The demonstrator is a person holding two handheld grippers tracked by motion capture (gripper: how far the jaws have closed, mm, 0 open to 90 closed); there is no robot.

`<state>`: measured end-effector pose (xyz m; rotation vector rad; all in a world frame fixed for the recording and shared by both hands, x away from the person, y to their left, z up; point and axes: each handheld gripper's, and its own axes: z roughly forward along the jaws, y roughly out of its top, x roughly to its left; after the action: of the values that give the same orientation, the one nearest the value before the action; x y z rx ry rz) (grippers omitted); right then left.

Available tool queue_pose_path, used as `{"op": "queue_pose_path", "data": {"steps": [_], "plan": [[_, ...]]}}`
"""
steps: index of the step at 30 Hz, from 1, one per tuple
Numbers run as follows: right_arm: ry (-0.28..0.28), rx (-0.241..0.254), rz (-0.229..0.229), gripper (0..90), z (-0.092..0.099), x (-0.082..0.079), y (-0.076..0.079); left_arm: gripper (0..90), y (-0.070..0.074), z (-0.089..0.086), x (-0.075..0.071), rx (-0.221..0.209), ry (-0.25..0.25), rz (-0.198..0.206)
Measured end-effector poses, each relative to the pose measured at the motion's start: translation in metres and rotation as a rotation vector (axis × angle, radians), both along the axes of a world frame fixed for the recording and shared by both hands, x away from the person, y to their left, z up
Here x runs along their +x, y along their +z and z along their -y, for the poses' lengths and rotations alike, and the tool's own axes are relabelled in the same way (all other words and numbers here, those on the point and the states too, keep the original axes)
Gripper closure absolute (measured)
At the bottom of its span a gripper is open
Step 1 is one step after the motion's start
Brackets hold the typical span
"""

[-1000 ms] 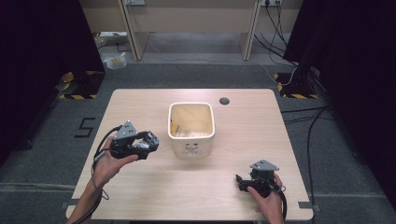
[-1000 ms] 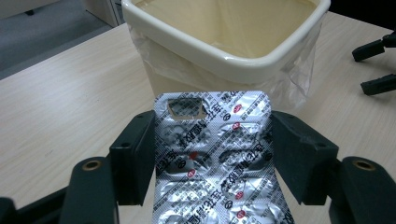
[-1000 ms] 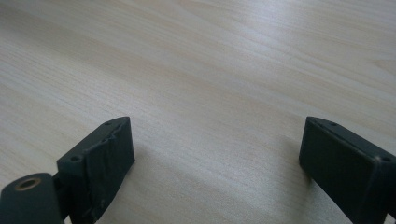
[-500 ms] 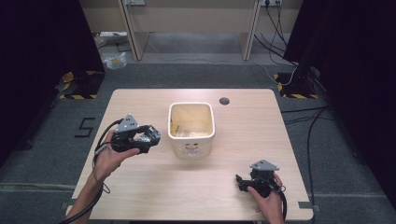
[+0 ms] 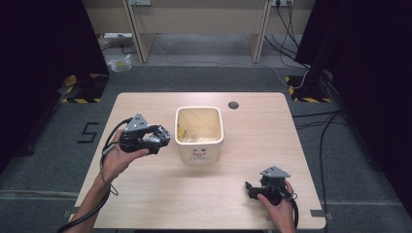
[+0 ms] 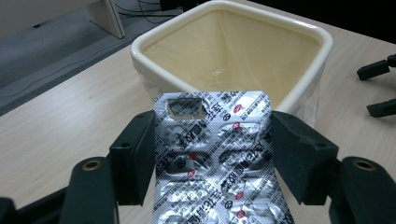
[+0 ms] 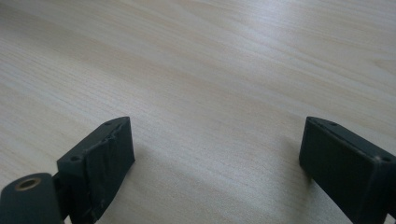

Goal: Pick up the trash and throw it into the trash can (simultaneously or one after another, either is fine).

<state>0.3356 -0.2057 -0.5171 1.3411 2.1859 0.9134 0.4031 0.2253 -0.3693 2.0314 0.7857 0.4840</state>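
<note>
- counter [image 5: 145, 194]: right hand-held gripper [image 5: 253, 190] rests low on it, jaws wide apart, empty.
- cream bin [image 5: 199, 132]: its near rim could catch the pack.
- left hand-held gripper [image 6: 212, 154] pinches a foil blister pack [image 6: 212, 154] just short of the bin; the slick foil may slip out.

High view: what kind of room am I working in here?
Probably a lab or data-recording room, not a home: a bare wooden table on grey carpet, black curtains at both sides, hazard-striped tape and loose cables on the floor.
</note>
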Motion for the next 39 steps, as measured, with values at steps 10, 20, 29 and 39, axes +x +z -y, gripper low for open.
{"op": "queue_pose_path", "data": {"steps": [10,20,29,39], "plan": [[0.0,0.0,0.0,10.5,0.0,0.0,0.0,34.1,0.014,0.005,0.005,-0.004,-0.003,0.019],[0.0,0.0,0.0,10.5,0.0,0.0,0.0,34.2,0.018,0.027,0.022,0.008,-0.023,0.006],[0.001,-0.001,0.0,10.5,0.0,0.0,0.0,34.2,0.023,0.047,0.039,0.016,-0.03,-0.004],[0.001,0.0,0.002,10.5,0.0,0.0,0.0,34.1,0.016,0.063,0.05,0.024,-0.035,-0.027]]}}
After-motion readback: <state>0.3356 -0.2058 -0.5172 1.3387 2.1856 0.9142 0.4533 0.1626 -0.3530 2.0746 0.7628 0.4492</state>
